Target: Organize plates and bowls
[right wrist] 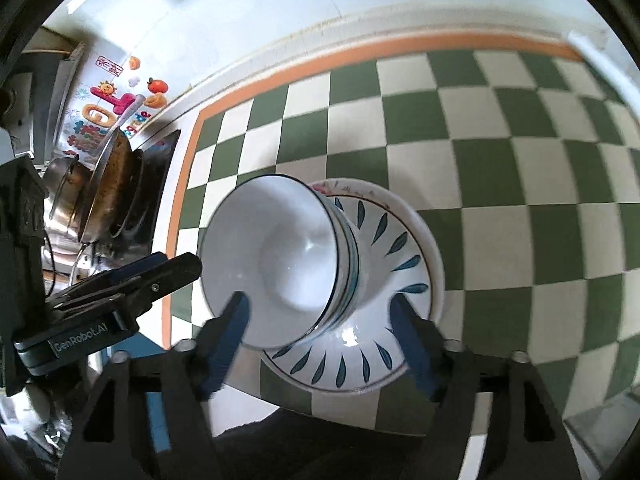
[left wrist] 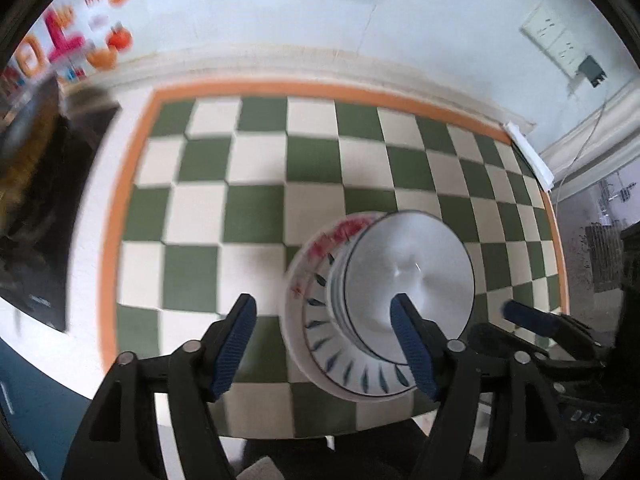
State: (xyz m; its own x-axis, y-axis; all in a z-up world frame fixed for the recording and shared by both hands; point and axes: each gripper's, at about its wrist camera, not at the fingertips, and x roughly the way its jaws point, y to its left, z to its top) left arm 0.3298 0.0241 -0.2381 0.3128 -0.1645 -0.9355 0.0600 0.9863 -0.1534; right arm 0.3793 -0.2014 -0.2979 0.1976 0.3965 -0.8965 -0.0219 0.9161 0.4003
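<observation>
A stack of white bowls (left wrist: 408,276) with dark rims stands on a plate with blue leaf marks (left wrist: 360,376), which lies on a plate with red flowers (left wrist: 340,236). The pile sits on the green and white checked cloth (left wrist: 256,200). My left gripper (left wrist: 328,344) is open above the pile's left side. In the right wrist view the bowls (right wrist: 280,260) and blue-leaf plate (right wrist: 384,240) lie between the fingers of my open right gripper (right wrist: 320,340). Neither holds anything.
A dark stove with a metal pot (right wrist: 64,196) and a brown pan (right wrist: 116,184) stands left of the cloth. The wall behind has colourful stickers (right wrist: 108,108) and a socket (left wrist: 556,36). The table's front edge is just below the plates.
</observation>
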